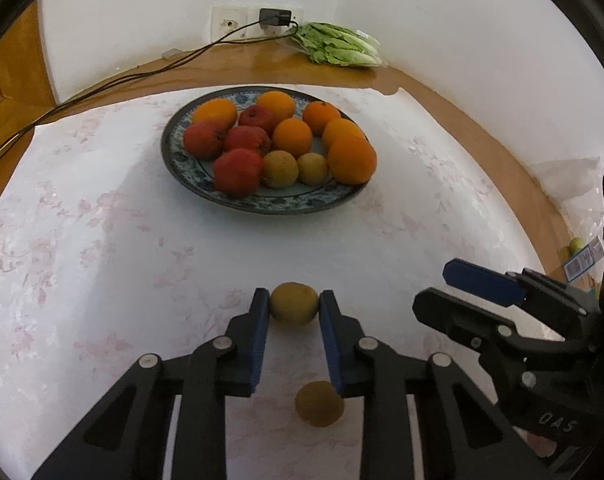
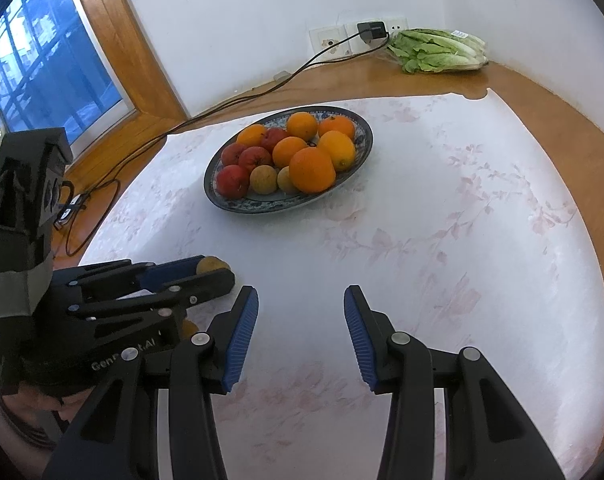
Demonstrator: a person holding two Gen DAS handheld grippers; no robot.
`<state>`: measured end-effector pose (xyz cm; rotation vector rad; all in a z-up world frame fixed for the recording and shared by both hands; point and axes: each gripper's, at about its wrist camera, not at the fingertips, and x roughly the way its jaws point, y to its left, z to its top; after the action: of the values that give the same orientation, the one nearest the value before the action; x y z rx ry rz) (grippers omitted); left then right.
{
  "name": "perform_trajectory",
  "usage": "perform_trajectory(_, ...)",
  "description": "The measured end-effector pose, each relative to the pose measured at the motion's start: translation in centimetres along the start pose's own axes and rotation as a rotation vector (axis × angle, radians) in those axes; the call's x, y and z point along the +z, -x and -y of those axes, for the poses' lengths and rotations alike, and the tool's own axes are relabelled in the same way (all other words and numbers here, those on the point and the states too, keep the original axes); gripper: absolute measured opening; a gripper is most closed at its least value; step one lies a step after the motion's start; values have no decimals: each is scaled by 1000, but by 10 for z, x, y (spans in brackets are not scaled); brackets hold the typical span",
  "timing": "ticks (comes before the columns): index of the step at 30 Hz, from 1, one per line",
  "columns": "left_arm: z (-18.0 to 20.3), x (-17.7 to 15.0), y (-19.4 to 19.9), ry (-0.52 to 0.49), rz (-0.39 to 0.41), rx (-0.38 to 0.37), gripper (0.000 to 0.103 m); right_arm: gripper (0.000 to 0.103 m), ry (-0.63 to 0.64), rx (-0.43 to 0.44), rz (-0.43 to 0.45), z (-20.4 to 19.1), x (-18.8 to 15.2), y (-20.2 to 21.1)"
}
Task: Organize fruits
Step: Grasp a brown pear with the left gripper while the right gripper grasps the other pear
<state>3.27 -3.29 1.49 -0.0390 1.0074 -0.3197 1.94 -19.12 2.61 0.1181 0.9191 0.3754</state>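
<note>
A blue patterned plate (image 1: 189,168) holds several oranges (image 1: 352,159), red apples (image 1: 236,172) and two brown kiwis (image 1: 279,168). My left gripper (image 1: 294,304) is shut on a kiwi (image 1: 294,303) just above the white floral cloth. Another kiwi (image 1: 320,403) lies on the cloth under the gripper. My right gripper (image 2: 300,302) is open and empty over the cloth, right of the left one. In the right wrist view the plate (image 2: 221,196) sits ahead, and the held kiwi (image 2: 211,265) peeks out between the left gripper's fingers (image 2: 205,280).
A bag of lettuce (image 1: 340,46) lies by the wall behind the plate. A charger and black cable (image 1: 141,74) run along the wooden table edge. A plastic bag (image 1: 578,240) sits at the right. A window (image 2: 41,72) is at the left.
</note>
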Motion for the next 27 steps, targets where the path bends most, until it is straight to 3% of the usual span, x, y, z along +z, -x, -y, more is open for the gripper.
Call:
perform_trajectory(16,-57,-4,28,142,32,80,26,46,57,75,-18,-29,-8,-2)
perform_trajectory(27,-69,-9,34,181,44,82,26,46,119,107,-61,-52,-17,-10)
